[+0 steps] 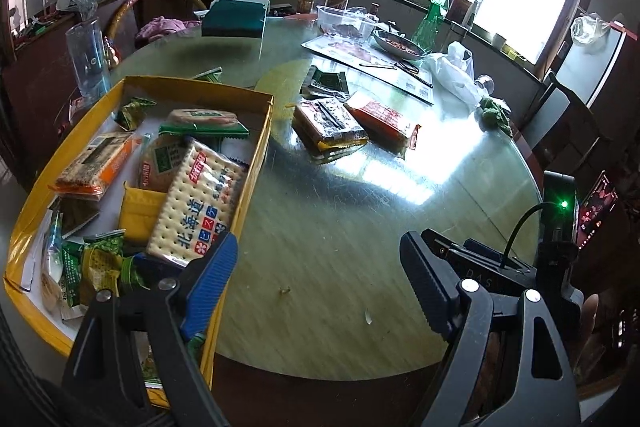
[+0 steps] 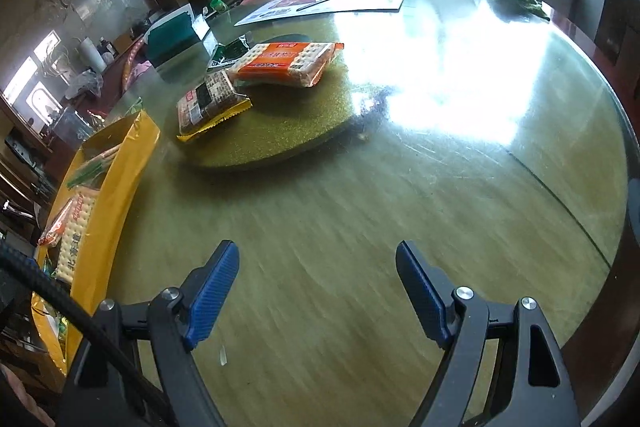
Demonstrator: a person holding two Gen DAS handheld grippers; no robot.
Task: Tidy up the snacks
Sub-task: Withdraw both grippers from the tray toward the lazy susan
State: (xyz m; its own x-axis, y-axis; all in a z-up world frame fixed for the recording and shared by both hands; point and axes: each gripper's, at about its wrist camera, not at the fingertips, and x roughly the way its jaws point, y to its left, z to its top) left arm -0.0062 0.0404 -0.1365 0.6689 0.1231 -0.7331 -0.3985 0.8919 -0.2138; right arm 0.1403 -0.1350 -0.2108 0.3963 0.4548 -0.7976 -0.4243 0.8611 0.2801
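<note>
We hold both grippers low over the round glass desk [image 1: 340, 227], each pointing down at bare glass. Our left gripper [image 1: 320, 267] is released, its jaws wide apart with nothing between them; its left finger hangs over the near corner of the yellow box [image 1: 256, 163], which sits at the desk's left edge. In that box lie several packs, among them a white cracker pack [image 1: 196, 203] just ahead of that finger, an orange cracker pack [image 1: 96, 163] further left and small green sachets [image 1: 96, 263] at the near end.

Our right gripper [image 2: 318, 267] is likewise released and empty, jaws spread over clear glass. The snacks that lie outside the box sit well ahead of it, on the yellow-green disc [image 2: 280, 123] under the glass: an orange-and-white cracker pack [image 2: 288, 63] and, touching it on the left, a brown biscuit pack [image 2: 208, 103] with a yellow edge. A dark green sachet [image 2: 230, 51] lies just behind them. The yellow box lies off to that gripper's left.
</note>
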